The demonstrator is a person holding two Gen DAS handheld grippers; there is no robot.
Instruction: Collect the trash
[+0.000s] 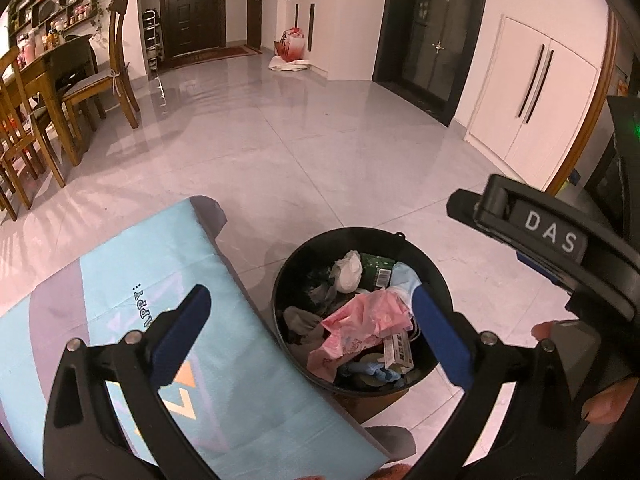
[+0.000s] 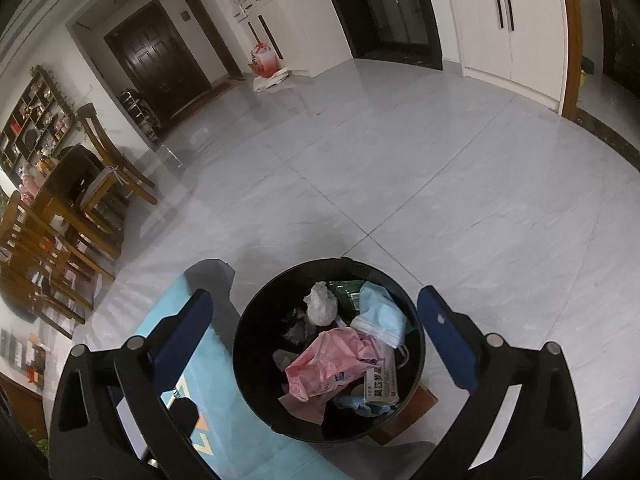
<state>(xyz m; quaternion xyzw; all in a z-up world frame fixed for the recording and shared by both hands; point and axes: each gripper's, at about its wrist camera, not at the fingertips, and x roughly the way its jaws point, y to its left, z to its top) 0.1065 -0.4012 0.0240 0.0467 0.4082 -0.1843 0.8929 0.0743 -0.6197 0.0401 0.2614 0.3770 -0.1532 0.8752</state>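
Both grippers, left (image 1: 312, 332) and right (image 2: 316, 340), hung spread and empty above the black bin (image 2: 256, 364) holding the trash, pink bag (image 2: 332, 360) included; drop seemingly done, next likely seeking more litter

You see a glossy, smooth tile floor (image 2: 400, 168), a black plastic bin (image 2: 256, 364) holding a crinkled pink plastic bag (image 2: 332, 364) and a paper carton (image 2: 382, 386), a matt printed mat (image 1: 120, 320), and wooden chairs (image 1: 116, 64).
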